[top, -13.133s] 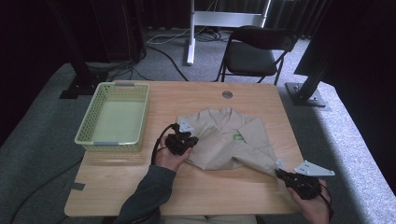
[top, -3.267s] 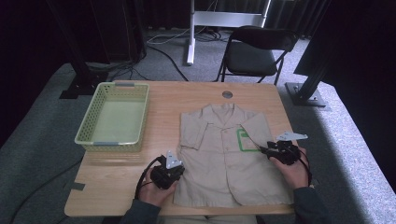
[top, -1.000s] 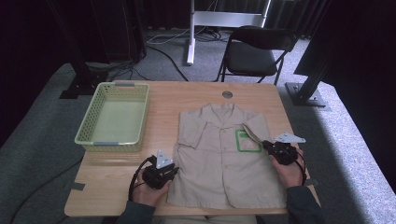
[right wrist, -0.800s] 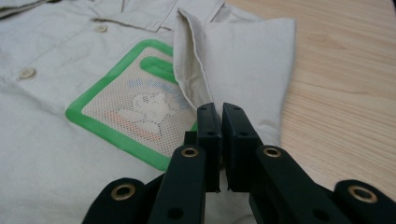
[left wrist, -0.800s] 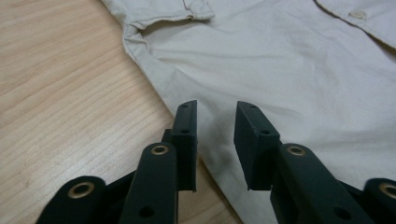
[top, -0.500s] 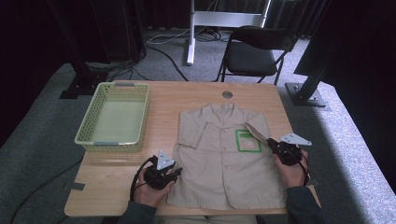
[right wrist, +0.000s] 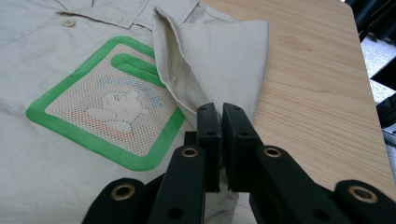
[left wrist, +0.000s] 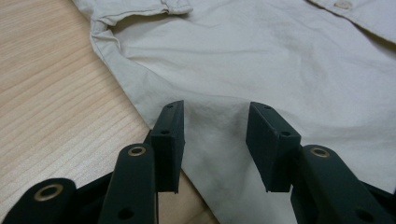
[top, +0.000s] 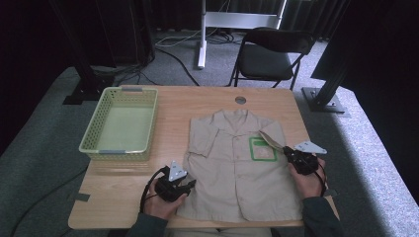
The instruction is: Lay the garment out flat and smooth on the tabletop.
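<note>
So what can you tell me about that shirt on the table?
The shirt is a beige, short-sleeved one of thin woven cloth, with a collar, small buttons down the front and a green-edged mesh patch on the chest. It lies flat, front up, on the wooden table, right of a green basket. The right gripper is shut on one sleeve and folds it in over the patch. The left gripper, whose jaws have just been opening, rests at the shirt's lower side edge with cloth between them.

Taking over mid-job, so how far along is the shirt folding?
Done: the shirt lies spread flat, front up. In hand: the right gripper pinches the sleeve, lifted inward; the left gripper has just been opening over the hem, gripping nothing. Left: all folds, and perhaps the empty basket.
</note>
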The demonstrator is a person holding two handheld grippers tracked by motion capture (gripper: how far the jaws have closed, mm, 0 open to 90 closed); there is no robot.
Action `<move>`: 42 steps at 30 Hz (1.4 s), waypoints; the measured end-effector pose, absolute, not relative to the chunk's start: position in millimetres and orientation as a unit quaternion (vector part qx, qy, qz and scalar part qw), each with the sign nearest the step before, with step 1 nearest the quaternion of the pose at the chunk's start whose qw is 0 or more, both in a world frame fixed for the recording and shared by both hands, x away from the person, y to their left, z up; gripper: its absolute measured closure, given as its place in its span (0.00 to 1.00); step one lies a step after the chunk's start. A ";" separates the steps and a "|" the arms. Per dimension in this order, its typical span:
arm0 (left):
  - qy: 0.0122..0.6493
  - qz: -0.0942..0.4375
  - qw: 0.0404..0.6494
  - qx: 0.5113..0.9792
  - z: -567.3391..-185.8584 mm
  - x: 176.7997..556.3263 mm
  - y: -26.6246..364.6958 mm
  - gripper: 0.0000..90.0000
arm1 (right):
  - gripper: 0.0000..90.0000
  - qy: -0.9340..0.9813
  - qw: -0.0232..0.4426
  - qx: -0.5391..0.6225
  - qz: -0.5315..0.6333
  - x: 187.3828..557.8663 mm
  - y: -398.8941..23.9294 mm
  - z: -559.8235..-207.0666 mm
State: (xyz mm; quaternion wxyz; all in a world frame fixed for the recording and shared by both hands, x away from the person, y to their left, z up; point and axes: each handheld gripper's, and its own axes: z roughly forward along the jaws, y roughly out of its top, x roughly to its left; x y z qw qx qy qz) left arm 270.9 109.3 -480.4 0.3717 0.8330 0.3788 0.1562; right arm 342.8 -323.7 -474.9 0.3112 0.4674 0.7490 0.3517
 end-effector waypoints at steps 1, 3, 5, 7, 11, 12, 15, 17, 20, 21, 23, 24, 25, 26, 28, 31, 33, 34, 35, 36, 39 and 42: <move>0.379 0.157 0.372 0.833 -480.6 270.9 109.2 0.63 | 0.95 0.748 0.312 0.468 0.352 342.7 -324.0 -474.7; 0.380 0.157 0.371 0.833 -480.9 271.0 109.1 0.61 | 0.95 0.747 0.313 0.469 0.353 342.8 -324.8 -474.7; 0.378 0.161 0.371 0.833 -481.5 270.0 108.3 0.60 | 0.95 0.746 0.312 0.469 0.354 342.8 -325.6 -474.5; 0.377 0.163 0.370 0.833 -481.8 269.7 107.7 0.59 | 0.95 0.746 0.312 0.470 0.354 342.9 -325.6 -474.7; 0.373 0.167 0.370 0.834 -483.3 268.8 105.6 0.57 | 0.95 0.744 0.312 0.472 0.356 342.7 -326.5 -474.3; 0.373 0.167 0.370 0.834 -483.4 268.7 105.6 0.57 | 0.95 0.743 0.313 0.473 0.356 342.8 -327.0 -474.3; 0.372 0.170 0.369 0.835 -483.7 268.1 105.0 0.55 | 0.95 0.742 0.312 0.474 0.356 343.1 -328.1 -474.1; 0.371 0.169 0.369 0.835 -483.8 268.1 104.9 0.54 | 0.95 0.742 0.312 0.475 0.355 343.8 -328.6 -474.6; 0.374 0.165 0.371 0.834 -483.7 268.5 105.7 0.53 | 0.95 0.740 0.313 0.478 0.354 344.0 -329.5 -474.4; 0.373 0.165 0.371 0.834 -483.8 268.4 105.4 0.53 | 0.95 0.739 0.314 0.480 0.354 344.0 -330.1 -474.3; 0.371 0.169 0.369 0.835 -483.9 268.0 104.7 0.52 | 0.95 0.736 0.316 0.482 0.355 344.0 -331.7 -474.1; 0.371 0.169 0.369 0.835 -484.0 267.8 104.3 0.52 | 0.95 0.735 0.316 0.484 0.354 343.9 -332.5 -474.0; 0.371 0.169 0.369 0.835 -484.0 267.8 104.3 0.51 | 0.95 0.735 0.316 0.484 0.354 343.9 -332.5 -474.0; 0.371 0.170 0.368 0.836 -484.0 267.3 103.8 0.51 | 0.95 0.732 0.319 0.486 0.354 343.7 -333.8 -473.7; 0.371 0.171 0.367 0.836 -484.1 267.1 103.5 0.51 | 0.95 0.730 0.320 0.489 0.355 343.4 -335.0 -473.4; 0.371 0.171 0.367 0.836 -484.1 267.0 103.4 0.50 | 0.95 0.729 0.322 0.490 0.353 343.4 -335.4 -473.4; 0.371 0.172 0.366 0.836 -484.1 266.8 103.1 0.50 | 0.95 0.728 0.324 0.491 0.352 343.4 -335.8 -473.4; 0.371 0.172 0.366 0.836 -484.1 266.8 103.1 0.50 | 0.95 0.726 0.325 0.494 0.352 343.2 -335.9 -473.2; 0.371 0.172 0.366 0.836 -484.1 266.8 102.9 0.50 | 0.95 0.725 0.327 0.493 0.352 343.3 -336.7 -473.0; 0.371 0.172 0.366 0.836 -484.1 266.8 102.9 0.49 | 0.95 0.724 0.327 0.496 0.352 343.4 -337.5 -473.0; 0.371 0.172 0.366 0.836 -484.1 266.7 102.8 0.49 | 0.95 0.721 0.328 0.499 0.351 343.8 -340.5 -473.1; 0.370 0.171 0.366 0.837 -484.1 266.7 102.6 0.48 | 0.94 0.718 0.328 0.503 0.351 343.9 -342.7 -473.1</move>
